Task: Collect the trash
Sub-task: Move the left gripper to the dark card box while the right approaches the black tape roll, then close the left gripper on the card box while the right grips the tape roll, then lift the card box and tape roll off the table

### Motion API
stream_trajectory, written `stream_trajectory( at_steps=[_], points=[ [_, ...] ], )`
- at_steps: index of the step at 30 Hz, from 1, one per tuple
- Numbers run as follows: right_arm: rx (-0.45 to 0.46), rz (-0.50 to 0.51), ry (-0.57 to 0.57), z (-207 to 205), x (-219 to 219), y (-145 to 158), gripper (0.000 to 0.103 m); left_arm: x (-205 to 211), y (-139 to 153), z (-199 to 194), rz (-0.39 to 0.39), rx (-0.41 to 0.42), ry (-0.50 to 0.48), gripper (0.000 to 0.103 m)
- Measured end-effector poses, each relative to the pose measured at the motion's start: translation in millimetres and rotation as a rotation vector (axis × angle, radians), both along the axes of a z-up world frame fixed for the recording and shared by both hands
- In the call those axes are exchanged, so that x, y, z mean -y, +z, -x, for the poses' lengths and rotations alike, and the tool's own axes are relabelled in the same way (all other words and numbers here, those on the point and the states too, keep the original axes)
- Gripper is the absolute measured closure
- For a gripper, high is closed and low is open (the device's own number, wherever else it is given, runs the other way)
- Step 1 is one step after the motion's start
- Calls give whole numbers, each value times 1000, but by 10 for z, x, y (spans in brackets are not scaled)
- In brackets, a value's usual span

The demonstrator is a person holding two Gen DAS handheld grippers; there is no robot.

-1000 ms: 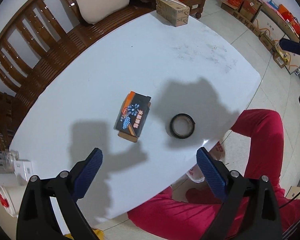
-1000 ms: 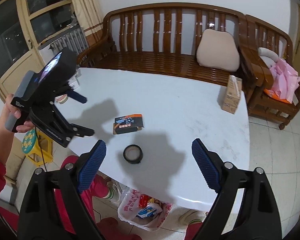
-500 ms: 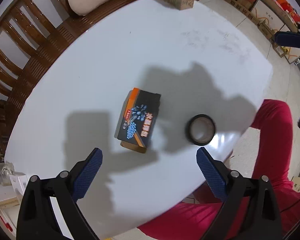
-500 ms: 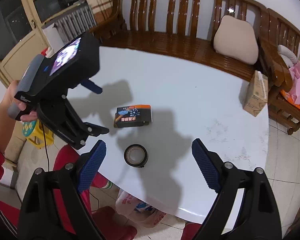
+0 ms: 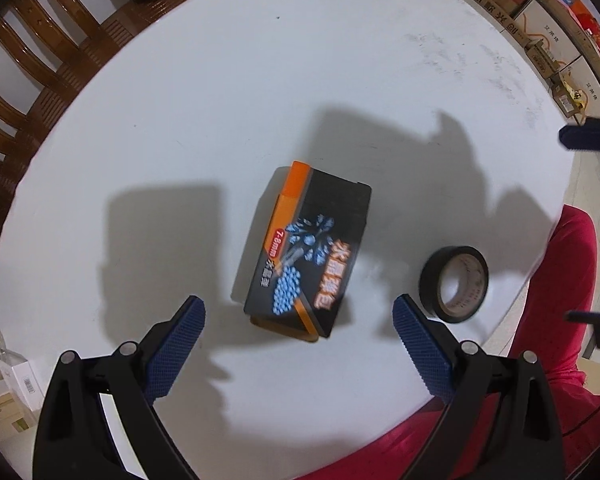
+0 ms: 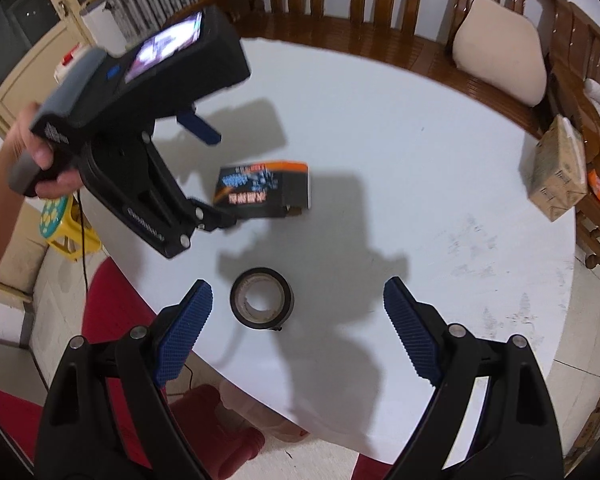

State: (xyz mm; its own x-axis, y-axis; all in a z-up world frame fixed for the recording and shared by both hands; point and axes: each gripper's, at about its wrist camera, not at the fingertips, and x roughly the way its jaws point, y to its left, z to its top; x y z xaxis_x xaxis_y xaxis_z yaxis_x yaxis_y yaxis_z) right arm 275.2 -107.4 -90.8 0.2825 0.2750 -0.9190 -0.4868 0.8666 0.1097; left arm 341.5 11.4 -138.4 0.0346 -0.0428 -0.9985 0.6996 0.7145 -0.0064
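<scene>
Left gripper (image 5: pixel 298 322), jaws apart, hovers over black/orange carton (image 5: pixel 306 254) mid-table (image 5: pixel 220 100); tape roll (image 5: pixel 455 285) at its 4 o'clock. Right gripper (image 6: pixel 298 308) also spread. Carton prob. light, stiff; grab across 2 long sides.

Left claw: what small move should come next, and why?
Probably lower the left claw straight onto the box. It is open, the box lies flat on the table between its fingers, not yet touched. The right claw, also open, hangs over the tape.
</scene>
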Motion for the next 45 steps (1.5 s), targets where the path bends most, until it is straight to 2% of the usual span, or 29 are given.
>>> stream_trajectory(
  at_steps=[11,16,19,24,25,28,30,32,33,40,45],
  points=[
    [-87,74,48,-119,-178,-549,17,22,-233,-144,-5,-37,-6,11],
    [-85,112,68,-148,-274,-675,20,7,-282,-202,-1,-52,0,11],
    [-101,122,84,-183,-313,-755,44,-7,-283,-237,-3,-56,-9,11],
    [-73,158,100,-173,-361,-777,55,19,-314,-251,4,-62,-31,12],
    [-67,164,107,-169,-378,-776,56,109,-332,-263,-2,-62,-35,14],
    [-64,158,124,-147,-412,-773,69,171,-307,-222,-14,-28,-62,23],
    [-70,149,132,-131,-441,-782,90,211,-268,-211,-11,-27,-67,30],
    [-69,155,131,-135,-457,-785,91,232,-231,-218,-7,-20,-57,45],
    [-70,151,127,-141,-441,-781,91,242,-222,-209,-4,-20,-45,47],
    [-58,122,66,-139,-295,-689,91,194,-178,-222,2,13,71,48],
    [23,100,3,-49,-139,-426,91,30,18,-157,51,55,138,48]
  ],
)
